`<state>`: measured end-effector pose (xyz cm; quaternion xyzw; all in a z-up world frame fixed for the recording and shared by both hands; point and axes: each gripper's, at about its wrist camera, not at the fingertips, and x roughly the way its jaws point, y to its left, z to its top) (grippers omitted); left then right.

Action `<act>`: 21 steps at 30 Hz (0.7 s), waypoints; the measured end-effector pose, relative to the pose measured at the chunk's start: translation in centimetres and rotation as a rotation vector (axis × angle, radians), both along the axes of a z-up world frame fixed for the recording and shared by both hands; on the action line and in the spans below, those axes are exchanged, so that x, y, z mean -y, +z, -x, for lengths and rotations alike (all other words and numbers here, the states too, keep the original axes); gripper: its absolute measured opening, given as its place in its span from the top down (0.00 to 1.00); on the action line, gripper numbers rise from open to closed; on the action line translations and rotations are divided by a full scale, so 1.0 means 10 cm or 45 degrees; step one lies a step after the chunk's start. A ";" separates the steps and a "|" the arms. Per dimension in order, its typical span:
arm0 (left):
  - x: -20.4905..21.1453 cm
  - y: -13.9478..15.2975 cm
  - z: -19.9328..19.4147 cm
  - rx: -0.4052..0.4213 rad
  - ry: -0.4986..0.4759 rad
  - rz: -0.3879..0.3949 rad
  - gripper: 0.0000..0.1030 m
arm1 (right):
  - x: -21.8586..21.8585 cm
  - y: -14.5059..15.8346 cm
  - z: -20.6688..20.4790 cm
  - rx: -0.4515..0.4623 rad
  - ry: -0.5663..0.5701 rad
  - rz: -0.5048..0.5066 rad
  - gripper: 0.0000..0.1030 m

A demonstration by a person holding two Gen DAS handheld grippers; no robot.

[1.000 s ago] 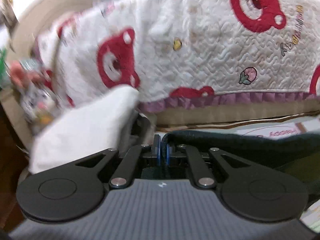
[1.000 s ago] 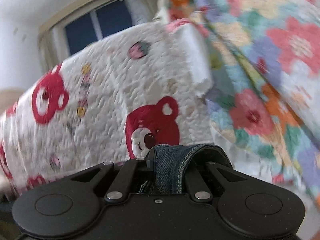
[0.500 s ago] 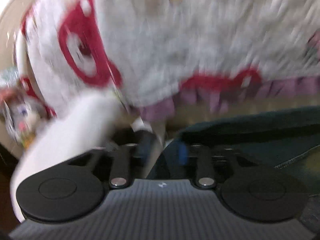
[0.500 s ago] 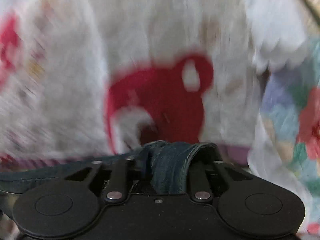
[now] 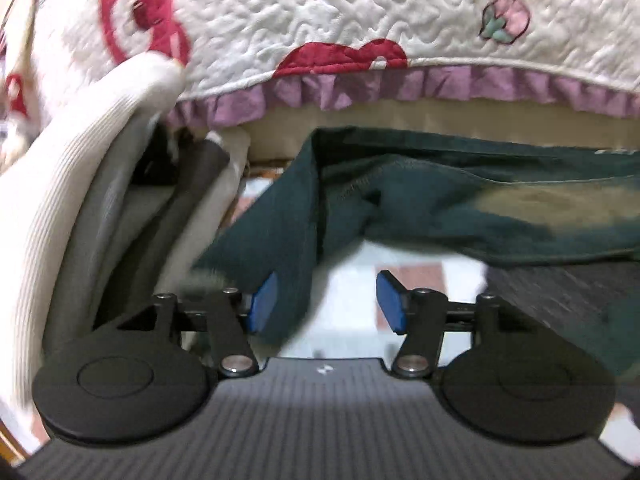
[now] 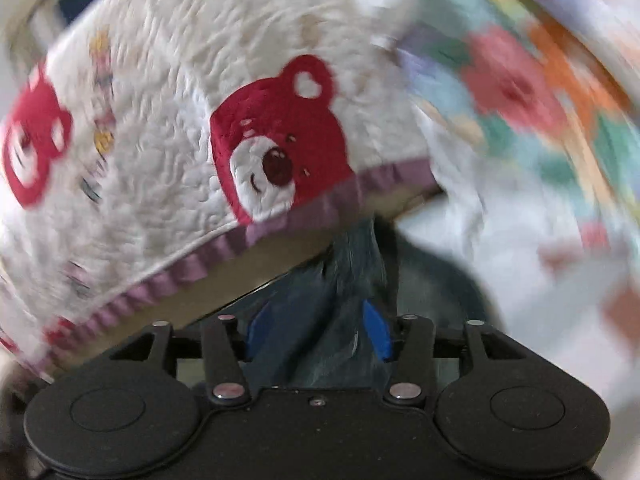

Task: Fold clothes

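Dark jeans hang between two hand-held grippers below a bear-print quilt.

At left, a cream ribbed garment [image 5: 72, 200] drapes beside the left gripper [image 5: 325, 300], whose blue fingers [image 5: 262, 300] stand wide apart; a fold of the jeans [image 5: 440, 200] brushes the left finger, unclamped. At right, the right gripper [image 6: 316, 332] has its fingers parted around a bunch of the denim, apparently loose. The quilt [image 6: 168, 128] hangs above. Denim likely handles heavy and limp; waistband or hems offer firm holds.
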<state>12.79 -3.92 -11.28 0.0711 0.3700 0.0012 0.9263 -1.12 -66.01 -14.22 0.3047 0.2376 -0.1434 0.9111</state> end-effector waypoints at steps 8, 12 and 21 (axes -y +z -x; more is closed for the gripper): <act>-0.14 -0.22 0.97 -0.010 0.061 0.132 0.47 | -0.07 -0.27 0.85 0.039 -0.139 -0.272 0.43; -0.16 -0.42 1.09 -0.094 0.073 0.174 0.47 | -0.06 -0.40 0.77 0.002 -0.153 -0.373 0.43; -0.43 -0.66 1.02 -0.188 0.178 0.491 0.47 | -0.01 -0.71 0.92 -0.239 -0.342 -0.462 0.43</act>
